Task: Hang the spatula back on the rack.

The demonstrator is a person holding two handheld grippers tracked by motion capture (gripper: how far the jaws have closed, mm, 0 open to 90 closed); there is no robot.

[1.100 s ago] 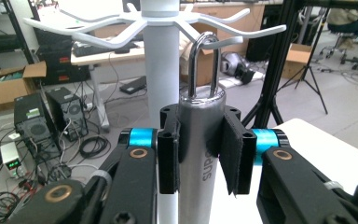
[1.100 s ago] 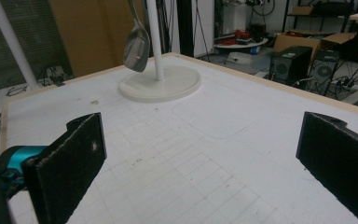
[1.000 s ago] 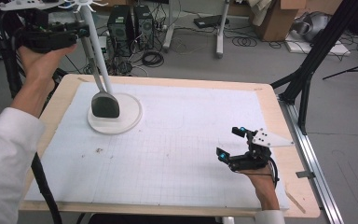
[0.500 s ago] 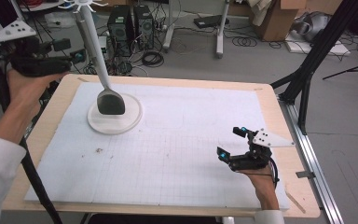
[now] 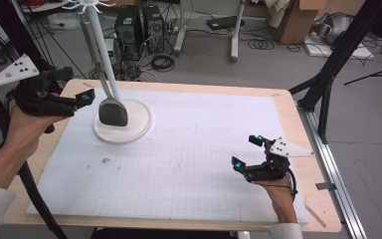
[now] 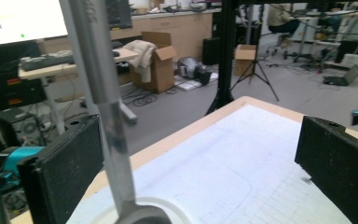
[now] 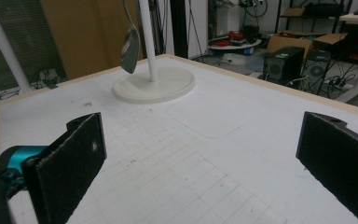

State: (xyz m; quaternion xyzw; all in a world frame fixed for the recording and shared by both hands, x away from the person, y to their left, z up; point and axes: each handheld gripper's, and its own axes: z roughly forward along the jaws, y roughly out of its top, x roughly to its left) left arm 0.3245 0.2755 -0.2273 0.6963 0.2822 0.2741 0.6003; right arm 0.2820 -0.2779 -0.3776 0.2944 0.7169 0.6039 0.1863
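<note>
1. The left hand-held gripper (image 5: 74, 97) hovers above the left edge of the surface (image 5: 204, 149), its jaws spread wide and grasping nothing.
2. In the left gripper view, the metal handle of a ladle (image 6: 105, 116) stands between the two black jaws, closer to the left one; I cannot tell whether it touches that jaw.
3. The ladle (image 5: 110, 107) hangs from the top of a white stand (image 5: 92, 25), with its dark bowl just over the stand's round base (image 5: 137, 124) at the far left of the surface.
4. The right hand-held gripper (image 5: 246, 152) rests low at the near right of the surface, well apart from the stand, jaws released and holding nothing.
5. In the right gripper view, the ladle (image 7: 130, 44) hangs beside the stand's pole (image 7: 148, 42), over the round base (image 7: 168, 88).
</note>
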